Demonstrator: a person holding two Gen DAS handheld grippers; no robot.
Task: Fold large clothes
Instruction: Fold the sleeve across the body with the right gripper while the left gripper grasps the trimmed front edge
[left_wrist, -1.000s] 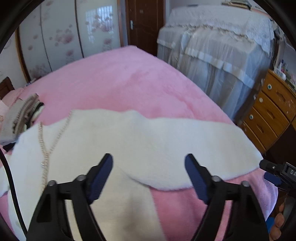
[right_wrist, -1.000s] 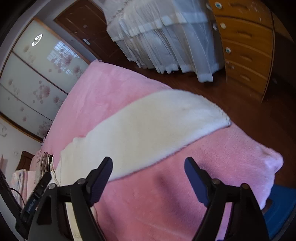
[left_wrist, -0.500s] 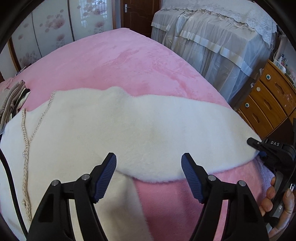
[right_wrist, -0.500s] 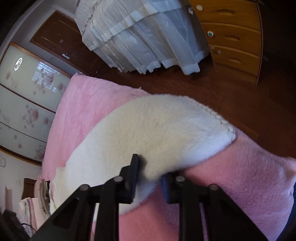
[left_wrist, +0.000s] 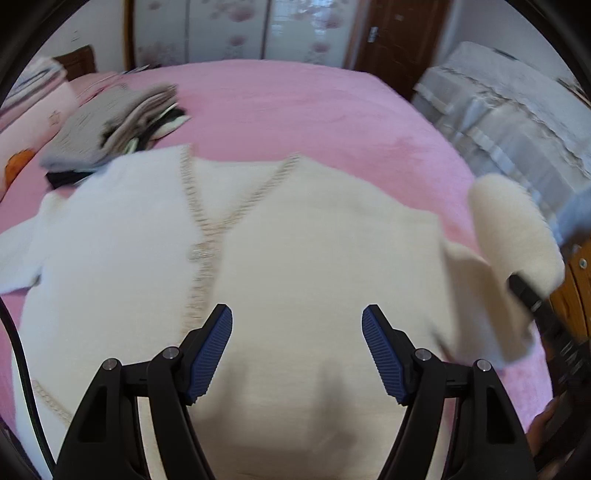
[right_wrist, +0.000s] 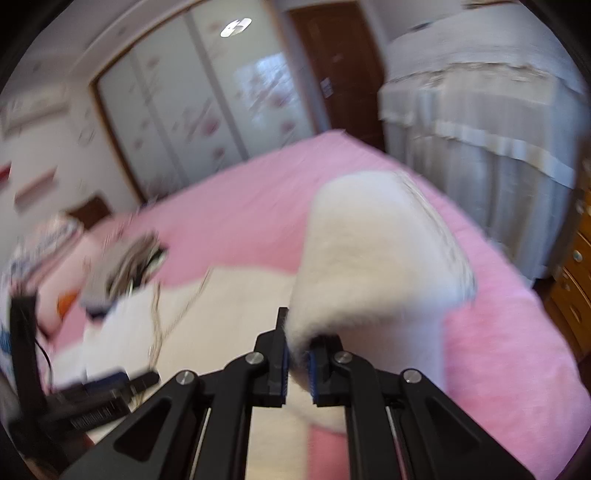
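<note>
Since the earlier frames, your right gripper has gone from wide open over the sleeve to pinching it, and the sleeve end has left the bed and now stands lifted; your left view has swung to take in the whole front of the garment.

One white fluffy cardigan lies flat, front up, on the pink bed cover, its beaded trim running in a V from the far edge toward you.

Right gripper: jaws closing, pads clamped on the near edge of the sleeve. The white fabric bulges up and away past the fingertips, hanging above the pink cover at the right side of the bed. In the left view the same sleeve shows raised at far right, beyond the body of the cardigan.

Your left gripper is released, fingers spread, nothing between them. It hovers over the lower middle of the cardigan body; whether the tips touch the pile, you cannot tell.

Count: one cardigan, one lifted sleeve, the other sleeve lying out at far left, two grippers, one stack of folded clothes at the far left of the bed, apart from the cardigan's shoulder. Both views are motion-blurred.
</note>
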